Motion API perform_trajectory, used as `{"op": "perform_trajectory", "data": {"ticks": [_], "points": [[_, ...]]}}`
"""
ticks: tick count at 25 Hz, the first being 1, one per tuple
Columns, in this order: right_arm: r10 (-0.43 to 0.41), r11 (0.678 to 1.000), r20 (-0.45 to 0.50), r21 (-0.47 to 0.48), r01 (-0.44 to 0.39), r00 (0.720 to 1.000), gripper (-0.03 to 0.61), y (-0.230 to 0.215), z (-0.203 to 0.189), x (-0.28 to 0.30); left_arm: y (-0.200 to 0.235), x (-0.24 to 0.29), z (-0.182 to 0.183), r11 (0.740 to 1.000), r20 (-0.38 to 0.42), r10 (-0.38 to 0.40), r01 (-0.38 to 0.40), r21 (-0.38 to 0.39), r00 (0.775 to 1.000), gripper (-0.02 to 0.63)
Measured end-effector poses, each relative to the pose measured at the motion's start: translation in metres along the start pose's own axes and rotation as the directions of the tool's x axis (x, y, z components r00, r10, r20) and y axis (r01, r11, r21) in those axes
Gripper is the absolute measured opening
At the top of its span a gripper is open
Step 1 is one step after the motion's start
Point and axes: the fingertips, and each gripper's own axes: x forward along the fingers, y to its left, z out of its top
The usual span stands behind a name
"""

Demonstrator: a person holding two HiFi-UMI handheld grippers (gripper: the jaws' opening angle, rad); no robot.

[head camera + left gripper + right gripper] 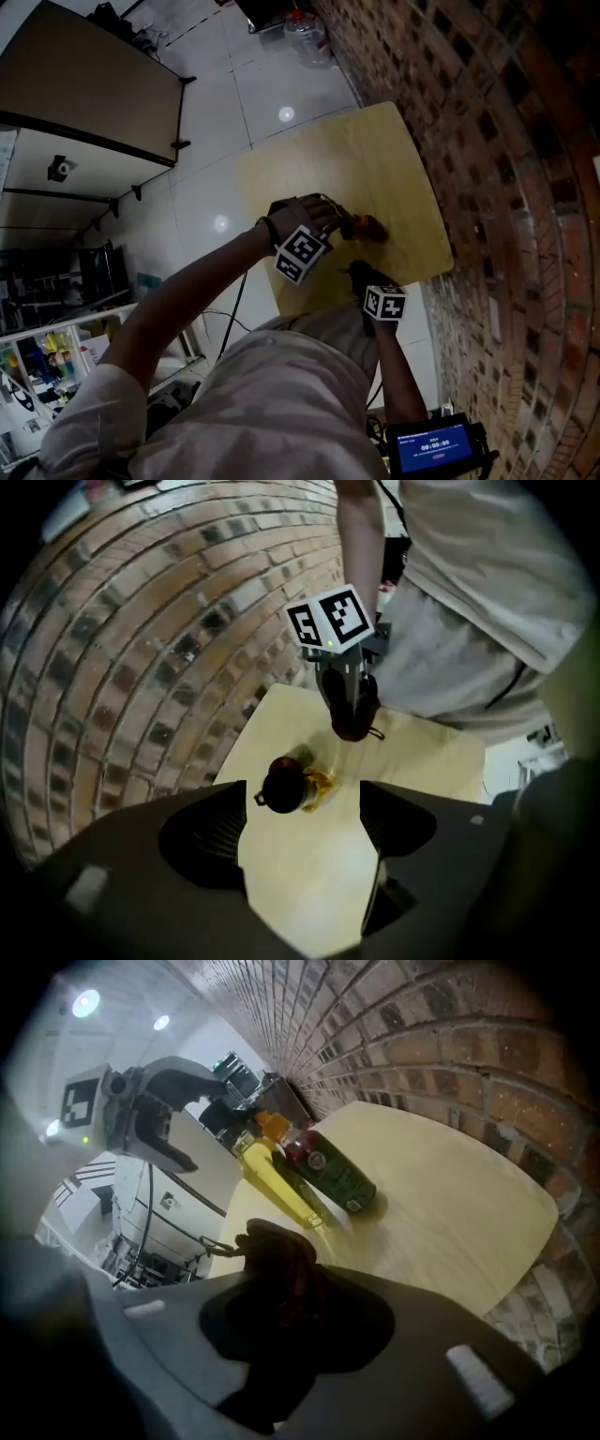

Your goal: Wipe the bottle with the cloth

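Two bottles stand close together on the pale wooden table (328, 159). One is dark green with a red cap (333, 1177), the other holds yellow liquid under an orange cap (274, 1177). My left gripper (302, 808) points steeply down just short of the dark bottle's cap (281, 785). Its jaws are wide open with nothing between the pads. The right gripper (291, 1307) is shut on a bunched dark red cloth (277, 1260), held a little off the bottles. From the left gripper view that cloth (356, 719) hangs beyond the bottles. In the head view both grippers (333, 225) (361, 272) sit near the table's front edge.
A brick wall (487, 141) runs along the table's right side. White floor tiles (272, 84) lie to the left, with a large water jug (305, 33) at the far end. A brown desk (84, 94) and cluttered shelves (47, 356) stand at the left.
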Motion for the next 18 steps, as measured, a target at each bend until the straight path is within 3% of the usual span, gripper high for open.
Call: {"op": "perform_trajectory", "data": {"ticks": [3, 5, 7, 9, 11, 13, 15, 18], "points": [[0.008, 1.0, 0.011, -0.016, -0.008, 1.0, 0.081, 0.002, 0.009, -0.004, 0.009, 0.005, 0.001, 0.989, -0.016, -0.037, 0.039, 0.144, 0.999, 0.373], [0.011, 1.0, 0.022, -0.018, -0.01, 1.0, 0.081, 0.003, 0.016, -0.006, 0.007, 0.009, 0.003, 0.972, -0.02, -0.077, 0.08, 0.222, 0.997, 0.32], [0.014, 1.0, 0.036, -0.013, -0.014, 0.999, 0.081, 0.003, 0.022, -0.007, 0.005, 0.012, 0.005, 0.957, -0.018, -0.099, 0.1, 0.271, 0.995, 0.239], [0.016, 1.0, 0.051, -0.014, -0.015, 0.999, 0.081, 0.003, 0.027, -0.008, 0.008, 0.013, 0.007, 0.96, -0.02, -0.091, 0.093, 0.266, 0.996, 0.192], [0.015, 0.999, 0.069, -0.045, -0.012, 0.998, 0.081, 0.007, 0.031, -0.008, 0.012, 0.014, 0.009, 0.981, -0.036, -0.08, 0.085, 0.172, 0.996, 0.192], [0.032, 0.993, 0.096, -0.114, -0.021, 0.995, 0.081, 0.018, 0.035, -0.007, 0.016, 0.016, 0.011, 0.997, -0.065, -0.072, 0.072, -0.003, 0.995, 0.189], [0.067, 0.983, 0.129, -0.181, -0.043, 0.989, 0.081, 0.036, 0.04, -0.005, 0.022, 0.018, 0.014, 0.982, -0.091, -0.064, 0.047, -0.183, 0.994, 0.189], [0.115, 0.977, 0.197, -0.199, -0.075, 0.974, 0.081, 0.06, 0.056, -0.005, 0.031, 0.022, 0.017, 0.926, -0.124, -0.058, 0.006, -0.378, 0.991, 0.189]]}}
